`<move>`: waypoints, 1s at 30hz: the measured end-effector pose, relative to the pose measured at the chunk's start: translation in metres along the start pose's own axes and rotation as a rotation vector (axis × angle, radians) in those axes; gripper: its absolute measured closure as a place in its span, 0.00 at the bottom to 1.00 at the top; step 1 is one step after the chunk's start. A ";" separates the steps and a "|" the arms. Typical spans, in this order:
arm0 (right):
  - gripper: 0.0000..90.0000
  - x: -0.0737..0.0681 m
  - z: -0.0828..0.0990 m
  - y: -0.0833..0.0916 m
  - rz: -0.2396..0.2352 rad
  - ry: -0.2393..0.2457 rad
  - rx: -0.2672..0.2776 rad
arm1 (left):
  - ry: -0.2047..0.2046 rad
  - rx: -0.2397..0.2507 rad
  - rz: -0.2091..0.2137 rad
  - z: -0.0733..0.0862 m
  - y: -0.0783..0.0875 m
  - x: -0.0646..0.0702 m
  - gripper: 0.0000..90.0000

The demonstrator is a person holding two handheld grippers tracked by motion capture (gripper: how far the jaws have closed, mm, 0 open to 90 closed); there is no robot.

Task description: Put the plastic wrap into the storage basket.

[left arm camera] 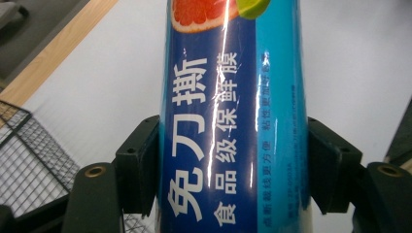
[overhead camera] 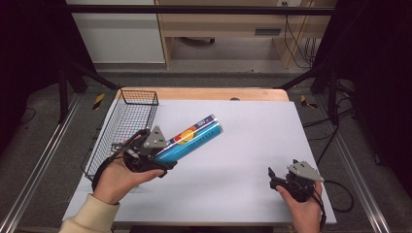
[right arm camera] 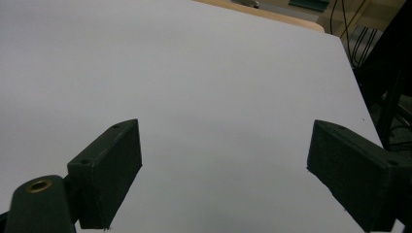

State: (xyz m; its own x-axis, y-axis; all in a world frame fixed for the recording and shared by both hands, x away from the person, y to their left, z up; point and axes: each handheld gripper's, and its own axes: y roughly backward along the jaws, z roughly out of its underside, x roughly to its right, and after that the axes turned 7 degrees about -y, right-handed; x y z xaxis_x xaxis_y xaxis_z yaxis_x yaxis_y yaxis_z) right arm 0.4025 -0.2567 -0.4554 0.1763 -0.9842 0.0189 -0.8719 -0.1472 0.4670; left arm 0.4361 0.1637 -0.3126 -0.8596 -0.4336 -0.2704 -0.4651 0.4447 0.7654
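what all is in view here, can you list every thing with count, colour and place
blue cylindrical cling-film tube with fruit print: 1, blue with white lettering, clamped in the left hand-held gripper, lifted over the table's left half
black wire mesh basket: 1, black, at the table's left edge
white table surface: 1, white with a wooden far rim
left hand-held gripper: 1, black, shut on the tube
right hand-held gripper: 1, black, open, low at the table's near right
hands: 2, at the near edge
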 end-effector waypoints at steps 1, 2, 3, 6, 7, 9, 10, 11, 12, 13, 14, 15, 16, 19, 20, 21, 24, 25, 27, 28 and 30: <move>0.15 0.001 0.000 0.001 0.007 -0.003 0.002 | 0.006 -0.003 -0.001 0.001 0.000 -0.001 0.36; 0.15 0.001 0.000 0.001 0.017 -0.004 0.003 | 0.012 -0.003 -0.003 0.002 0.000 -0.002 0.36; 0.15 0.002 0.000 0.002 0.026 -0.006 0.002 | 0.023 -0.001 -0.007 0.004 0.000 -0.003 0.36; 0.15 0.003 -0.001 0.002 0.029 -0.016 0.004 | 0.048 -0.020 -0.027 0.007 0.001 -0.006 0.36; 0.15 0.003 -0.001 0.002 0.030 -0.017 0.004 | 0.048 -0.020 -0.027 0.007 0.001 -0.006 0.36; 0.15 0.002 -0.001 0.003 0.031 -0.017 0.004 | 0.070 -0.035 -0.037 0.010 0.003 -0.010 0.36; 0.13 0.002 -0.001 0.003 0.033 -0.018 0.002 | 0.077 -0.040 -0.038 0.012 0.004 -0.012 0.36; 0.11 0.002 -0.001 0.002 0.036 -0.024 -0.002 | 0.089 -0.034 -0.035 0.014 0.005 -0.014 0.36; 0.11 0.002 0.000 0.002 0.033 -0.032 -0.006 | 0.094 -0.031 -0.038 0.017 0.007 -0.015 0.36; 0.11 0.003 0.000 0.002 0.029 -0.033 -0.008 | 0.102 -0.027 -0.045 0.019 0.008 -0.016 0.36; 0.11 0.003 0.000 0.001 0.028 -0.034 -0.011 | 0.109 -0.029 -0.049 0.021 0.010 -0.018 0.36; 0.11 0.003 0.000 0.001 0.026 -0.035 -0.011 | 0.116 -0.027 -0.056 0.023 0.011 -0.020 0.36; 0.10 0.003 0.000 0.001 0.025 -0.038 -0.013 | 0.121 -0.029 -0.061 0.025 0.013 -0.022 0.36; 0.09 0.003 -0.001 0.001 0.030 -0.042 -0.008 | 0.128 -0.033 -0.069 0.028 0.016 -0.025 0.36; 0.09 0.003 -0.001 0.001 0.030 -0.041 -0.005 | 0.135 -0.044 -0.088 0.032 0.021 -0.028 0.36; 0.09 0.003 -0.001 0.002 0.032 -0.041 -0.008 | 0.139 -0.045 -0.091 0.034 0.023 -0.029 0.36; 0.09 0.003 -0.001 0.002 0.032 -0.040 -0.013 | 0.168 -0.028 -0.087 0.040 0.029 -0.033 0.36; 0.09 0.003 -0.001 0.002 0.036 -0.041 -0.011 | 0.175 -0.024 -0.091 0.041 0.030 -0.034 0.36; 0.09 0.004 -0.001 0.002 0.042 -0.041 -0.005 | 0.184 -0.028 -0.108 0.044 0.034 -0.035 0.36; 0.09 0.004 -0.001 0.002 0.042 -0.044 -0.009 | 0.186 -0.030 -0.109 0.045 0.035 -0.036 0.36; 0.09 0.004 -0.001 0.002 0.043 -0.043 -0.011 | 0.182 -0.043 -0.116 0.047 0.039 -0.038 0.36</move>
State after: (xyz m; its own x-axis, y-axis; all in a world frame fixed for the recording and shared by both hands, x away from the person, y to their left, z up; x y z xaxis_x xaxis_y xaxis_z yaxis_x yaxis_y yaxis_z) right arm 0.4020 -0.2612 -0.4539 0.1185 -0.9930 0.0009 -0.8732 -0.1038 0.4762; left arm 0.4408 0.2342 -0.3001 -0.7465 -0.6161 -0.2514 -0.5462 0.3514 0.7604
